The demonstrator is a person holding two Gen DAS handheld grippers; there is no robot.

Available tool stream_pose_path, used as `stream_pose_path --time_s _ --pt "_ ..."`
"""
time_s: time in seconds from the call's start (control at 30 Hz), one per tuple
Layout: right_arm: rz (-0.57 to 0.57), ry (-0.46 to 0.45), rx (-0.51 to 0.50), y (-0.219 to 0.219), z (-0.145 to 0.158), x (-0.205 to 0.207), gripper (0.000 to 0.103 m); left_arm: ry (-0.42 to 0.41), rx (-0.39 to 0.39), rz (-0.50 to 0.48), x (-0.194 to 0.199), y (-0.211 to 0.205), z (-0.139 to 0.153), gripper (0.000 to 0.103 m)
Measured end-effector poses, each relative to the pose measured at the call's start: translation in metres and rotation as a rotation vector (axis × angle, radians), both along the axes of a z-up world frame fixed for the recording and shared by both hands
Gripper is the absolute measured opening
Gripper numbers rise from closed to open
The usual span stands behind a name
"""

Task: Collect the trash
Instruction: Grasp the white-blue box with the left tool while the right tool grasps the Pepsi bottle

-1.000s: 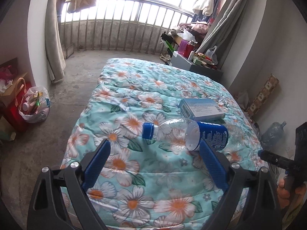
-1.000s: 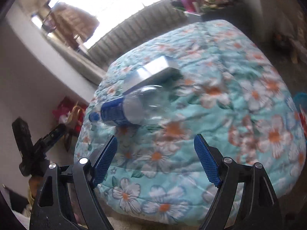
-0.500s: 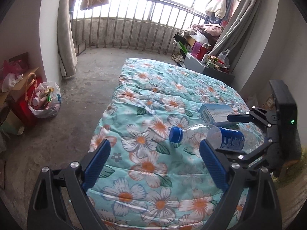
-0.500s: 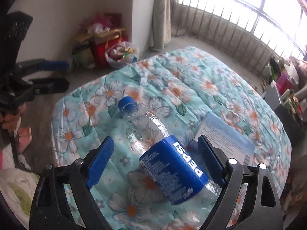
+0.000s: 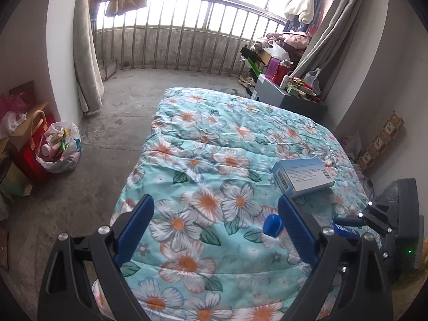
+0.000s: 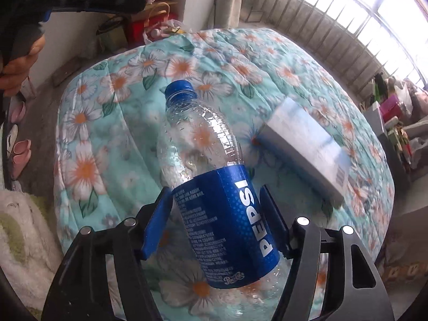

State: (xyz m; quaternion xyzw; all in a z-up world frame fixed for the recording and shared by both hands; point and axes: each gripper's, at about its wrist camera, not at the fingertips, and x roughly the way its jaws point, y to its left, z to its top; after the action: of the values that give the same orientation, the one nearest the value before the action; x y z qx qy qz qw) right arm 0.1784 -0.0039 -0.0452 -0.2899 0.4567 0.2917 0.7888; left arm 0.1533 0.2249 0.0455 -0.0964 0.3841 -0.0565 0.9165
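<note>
A clear empty Pepsi bottle (image 6: 214, 176) with a blue cap and blue label lies on the floral quilt (image 6: 112, 123). My right gripper (image 6: 216, 208) is shut on the bottle, its blue pads pressed to both sides of the label. In the left wrist view only the bottle's cap (image 5: 272, 224) and a bit of label show behind my left finger. A light blue cardboard box (image 5: 303, 176) lies on the quilt just past the bottle; it also shows in the right wrist view (image 6: 305, 147). My left gripper (image 5: 214, 224) is open and empty above the quilt's near edge.
A white plastic bag of rubbish (image 5: 60, 144) and paper bags (image 5: 26, 131) stand on the concrete floor by the left wall. A cluttered cabinet (image 5: 289, 93) stands beyond the bed. A balcony railing (image 5: 187, 34) closes the far side. Pink slippers (image 6: 20, 149) lie on the floor.
My right gripper has moved in over the bottle and closed on its label. My left gripper has drifted left, so the bottle now sits behind its right finger.
</note>
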Motion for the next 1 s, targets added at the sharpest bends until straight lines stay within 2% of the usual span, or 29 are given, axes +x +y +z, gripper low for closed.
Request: stream_pose_path --time_s 0.07,0.17,0.37,0.47,0.63,0.73,0.77,0.87,1.0 --pt "-0.069 0.023 0.028 -0.024 0.0 -0.004 0.062 -0.001 -0.001 -0.016 0.01 -0.01 0.001 0.091" --pt "-0.235 0.042 0.065 -0.07 -0.001 -0.009 0.061 -0.002 -0.005 -0.051 0.028 -0.027 0.0 0.091" --pt "-0.598 0.078 0.251 -0.147 -0.002 -0.02 0.061 0.005 -0.041 -0.131 0.072 -0.062 -0.004 0.091" --pt "-0.712 0.07 0.315 -0.167 -0.003 -0.026 0.061 0.031 -0.06 -0.167 0.102 -0.081 -0.008 0.091" --pt "-0.785 0.093 0.411 -0.184 -0.006 -0.025 0.061 0.071 -0.108 -0.242 0.157 -0.118 -0.022 0.091" --pt "-0.801 0.117 0.461 -0.192 -0.006 -0.023 0.061 0.166 -0.152 -0.277 0.187 -0.134 -0.044 0.09" --pt "-0.811 0.124 0.478 -0.194 -0.008 -0.024 0.061 0.214 -0.186 -0.316 0.197 -0.141 -0.054 0.089" --pt "-0.832 0.139 0.52 -0.201 -0.009 -0.025 0.061 0.318 -0.245 -0.363 0.206 -0.151 -0.075 0.087" --pt "-0.839 0.143 0.537 -0.204 -0.011 -0.026 0.061 0.355 -0.184 -0.439 0.186 -0.163 -0.082 0.087"
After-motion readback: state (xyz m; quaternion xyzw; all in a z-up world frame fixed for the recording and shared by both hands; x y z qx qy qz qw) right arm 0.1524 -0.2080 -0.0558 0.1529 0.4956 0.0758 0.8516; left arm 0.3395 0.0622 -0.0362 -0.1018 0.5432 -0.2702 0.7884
